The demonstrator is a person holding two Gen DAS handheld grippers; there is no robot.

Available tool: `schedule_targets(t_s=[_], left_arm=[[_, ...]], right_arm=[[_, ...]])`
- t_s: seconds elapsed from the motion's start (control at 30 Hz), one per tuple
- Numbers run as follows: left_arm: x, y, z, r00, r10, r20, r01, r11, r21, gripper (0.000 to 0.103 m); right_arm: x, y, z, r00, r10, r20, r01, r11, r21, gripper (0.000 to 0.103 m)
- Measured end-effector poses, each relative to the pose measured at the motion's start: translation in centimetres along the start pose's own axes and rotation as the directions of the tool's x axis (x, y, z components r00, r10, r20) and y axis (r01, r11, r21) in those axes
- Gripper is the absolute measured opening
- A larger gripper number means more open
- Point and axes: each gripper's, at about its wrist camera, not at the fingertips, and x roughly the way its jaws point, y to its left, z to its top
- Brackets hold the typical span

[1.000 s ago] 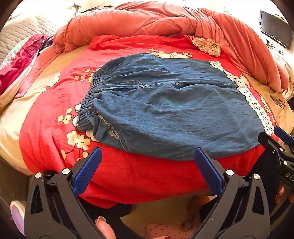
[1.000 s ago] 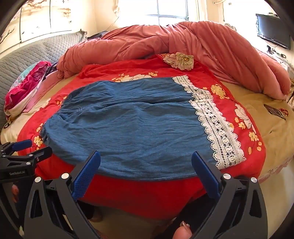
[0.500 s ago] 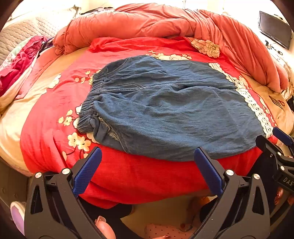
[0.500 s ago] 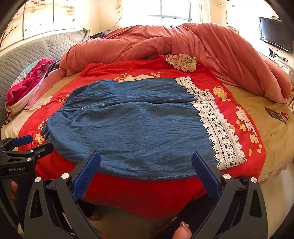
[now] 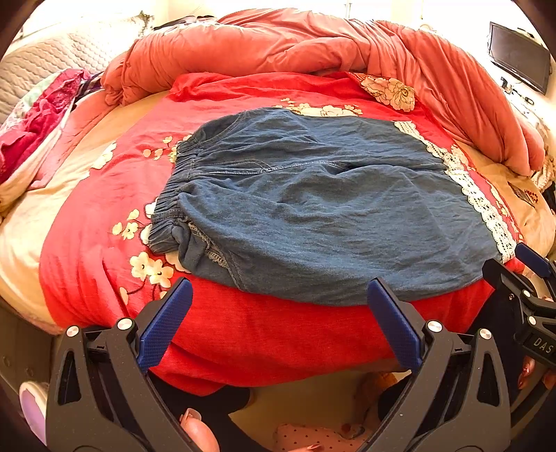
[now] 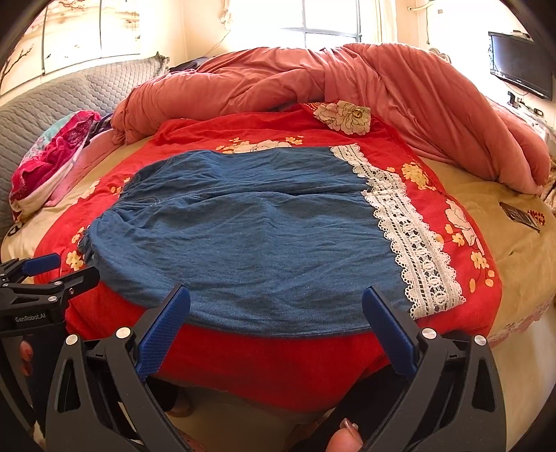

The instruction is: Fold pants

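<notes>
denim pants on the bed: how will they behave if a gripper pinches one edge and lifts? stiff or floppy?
Likely floppy: the denim pants lie flat with soft creases, so a pinched edge should drape rather than hold shape. The gathered elastic waistband probably bunches. The lace hem looks open-worked and may snag. They may drag the red blanket along.

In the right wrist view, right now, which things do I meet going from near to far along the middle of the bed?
Right gripper with its jaws open → red blanket → denim pants → bunched salmon duvet → window.
</notes>
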Motion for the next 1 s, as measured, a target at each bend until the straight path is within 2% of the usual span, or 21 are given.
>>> schedule_targets(t_s=[1.0], left_arm=[[1.0, -0.5, 0.3, 1.000, -0.020, -0.004, 0.020, 1.000, 0.020, 0.095]], right_arm=[[1.0, 0.5, 0.4, 1.000, 0.006, -0.025, -0.006, 1.000, -0.006, 0.099]])
